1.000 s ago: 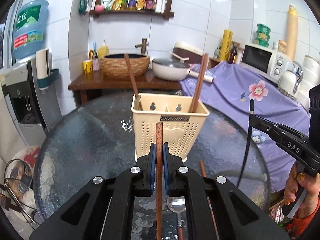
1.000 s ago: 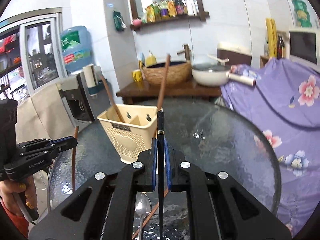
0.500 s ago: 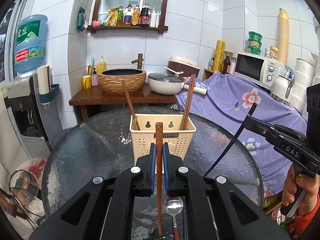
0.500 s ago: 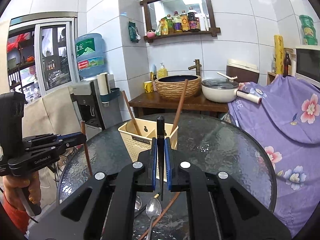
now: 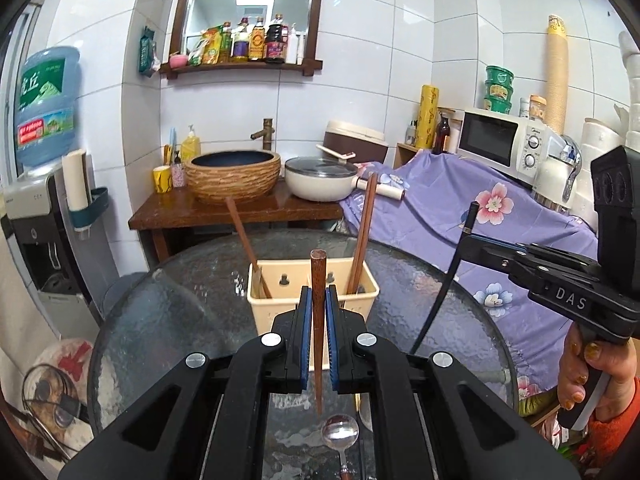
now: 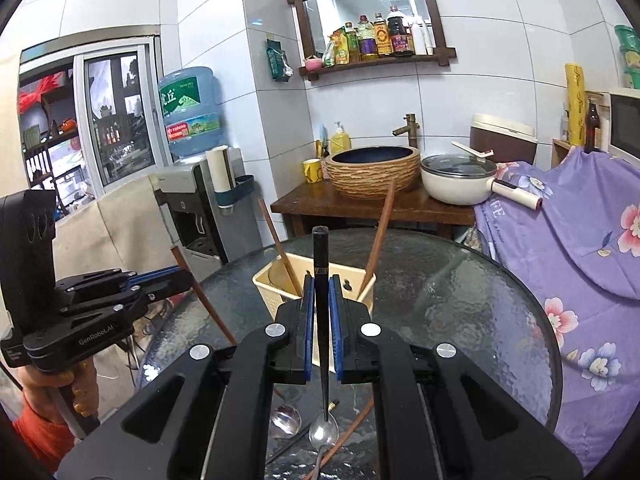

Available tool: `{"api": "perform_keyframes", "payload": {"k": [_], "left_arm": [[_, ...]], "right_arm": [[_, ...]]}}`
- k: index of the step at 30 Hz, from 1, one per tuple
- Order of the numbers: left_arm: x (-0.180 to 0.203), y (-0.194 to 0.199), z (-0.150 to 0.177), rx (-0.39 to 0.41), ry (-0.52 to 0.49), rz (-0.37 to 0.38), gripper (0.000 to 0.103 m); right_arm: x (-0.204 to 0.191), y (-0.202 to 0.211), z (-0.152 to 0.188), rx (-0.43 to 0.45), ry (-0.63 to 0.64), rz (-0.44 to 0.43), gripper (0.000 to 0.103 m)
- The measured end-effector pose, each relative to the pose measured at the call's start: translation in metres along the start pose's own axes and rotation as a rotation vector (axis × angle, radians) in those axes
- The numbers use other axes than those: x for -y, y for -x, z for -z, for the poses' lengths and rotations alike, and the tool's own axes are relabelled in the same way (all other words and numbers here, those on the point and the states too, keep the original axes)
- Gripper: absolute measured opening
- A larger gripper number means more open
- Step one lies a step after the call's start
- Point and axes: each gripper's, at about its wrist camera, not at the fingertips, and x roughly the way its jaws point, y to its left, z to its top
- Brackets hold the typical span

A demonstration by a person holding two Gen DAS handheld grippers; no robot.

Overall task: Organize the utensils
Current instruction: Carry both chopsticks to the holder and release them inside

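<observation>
The left gripper is clamping a tapered brown chopstick, hiding the ribbed cream basket's front; the right gripper is clamping a glossy black chopstick.

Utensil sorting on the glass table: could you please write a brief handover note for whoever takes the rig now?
Left gripper: shut on a brown wooden chopstick, lifted clear.
Right gripper: shut on a black chopstick, also lifted.
Cream utensil holder stands mid-table, with two wooden-handled utensils in it.
Done: those two stowed.
Left: drop both held chopsticks in, then collect the spoons and a loose brown chopstick lying near the table's front edge.
</observation>
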Motion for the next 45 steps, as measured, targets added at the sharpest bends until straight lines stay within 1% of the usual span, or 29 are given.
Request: {"api": "perform_keyframes", "payload": {"k": [4,7,10,12,16,19,21,23,25,28,31,37,43,45], "left_arm": [[-0.004,-0.001,-0.028,-0.003,0.016,0.035,0.007],[-0.009,0.002,-0.052,0.015,0.028,0.041,0.007],[-0.009,0.006,-0.08,0.047,0.023,0.018,0.007],[-0.01,0.007,-0.097,0.062,0.034,0.017,0.007],[-0.017,0.007,-0.135,0.106,0.054,-0.024,0.007],[-0.021,-0.003,-0.146,0.119,0.071,-0.046,0.007],[-0.024,-0.012,-0.145,0.114,0.082,-0.058,0.007],[-0.028,-0.027,-0.136,0.093,0.1,-0.063,0.007],[-0.03,-0.038,-0.127,0.073,0.106,-0.073,0.007],[-0.035,-0.059,-0.103,0.039,0.116,-0.092,0.007],[-0.041,-0.073,-0.085,0.01,0.133,-0.094,0.007],[-0.047,-0.097,-0.057,-0.052,0.154,-0.089,0.007],[-0.048,-0.109,-0.043,-0.086,0.151,-0.089,0.007],[-0.047,-0.111,-0.041,-0.081,0.142,-0.103,0.007]], "right_arm": [[-0.002,-0.003,-0.027,-0.002,-0.007,-0.028,0.008],[-0.005,-0.003,-0.052,0.009,0.001,-0.033,0.008],[-0.008,-0.003,-0.082,0.031,0.001,-0.029,0.008],[-0.009,-0.003,-0.099,0.045,-0.005,-0.024,0.008],[-0.012,-0.007,-0.138,0.076,-0.008,0.013,0.008],[-0.013,-0.017,-0.151,0.09,-0.003,0.05,0.008],[-0.013,-0.029,-0.15,0.09,-0.005,0.068,0.008],[-0.011,-0.041,-0.143,0.074,-0.009,0.075,0.008],[-0.006,-0.057,-0.128,0.056,-0.026,0.075,0.008],[0.001,-0.079,-0.103,0.015,-0.048,0.074,0.008],[0.009,-0.093,-0.083,-0.01,-0.071,0.075,0.008],[0.018,-0.111,-0.057,-0.056,-0.092,0.09,0.008],[0.023,-0.119,-0.044,-0.075,-0.1,0.1,0.008],[0.024,-0.119,-0.044,-0.072,-0.098,0.107,0.008]]}}
